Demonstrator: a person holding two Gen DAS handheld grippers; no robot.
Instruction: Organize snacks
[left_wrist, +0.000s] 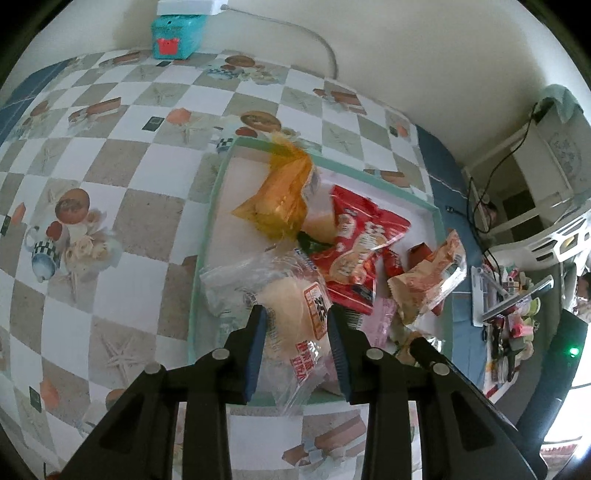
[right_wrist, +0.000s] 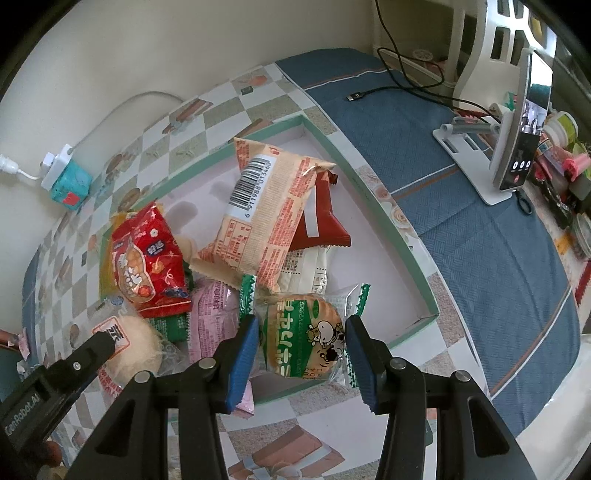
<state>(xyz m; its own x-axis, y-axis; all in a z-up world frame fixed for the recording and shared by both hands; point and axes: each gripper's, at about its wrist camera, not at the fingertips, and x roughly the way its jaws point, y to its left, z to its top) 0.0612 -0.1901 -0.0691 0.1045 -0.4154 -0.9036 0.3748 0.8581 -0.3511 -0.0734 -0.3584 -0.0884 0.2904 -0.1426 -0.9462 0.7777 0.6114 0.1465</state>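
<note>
A mint-rimmed white tray (left_wrist: 207, 229) (right_wrist: 369, 177) on the checked tablecloth holds a pile of snacks. My left gripper (left_wrist: 297, 325) is shut on a clear bag with a pale round bun (left_wrist: 288, 306) at the tray's near edge. One of that gripper's fingers (right_wrist: 92, 349) shows beside the same bun (right_wrist: 129, 339) in the right wrist view. My right gripper (right_wrist: 301, 343) is shut on a green-and-clear packet with a round cake (right_wrist: 303, 336) over the tray's front rim. Behind lie a red bag (right_wrist: 147, 266), a beige barcode packet (right_wrist: 266, 214), a pink packet (right_wrist: 210, 317) and an orange bag (left_wrist: 280, 195).
A teal box (left_wrist: 177, 33) with a white power strip stands at the wall. On the blue cloth (right_wrist: 480, 240) right of the tray are a phone on a white stand (right_wrist: 517, 140) and a black cable (right_wrist: 406, 85). Small clutter lines the far right edge.
</note>
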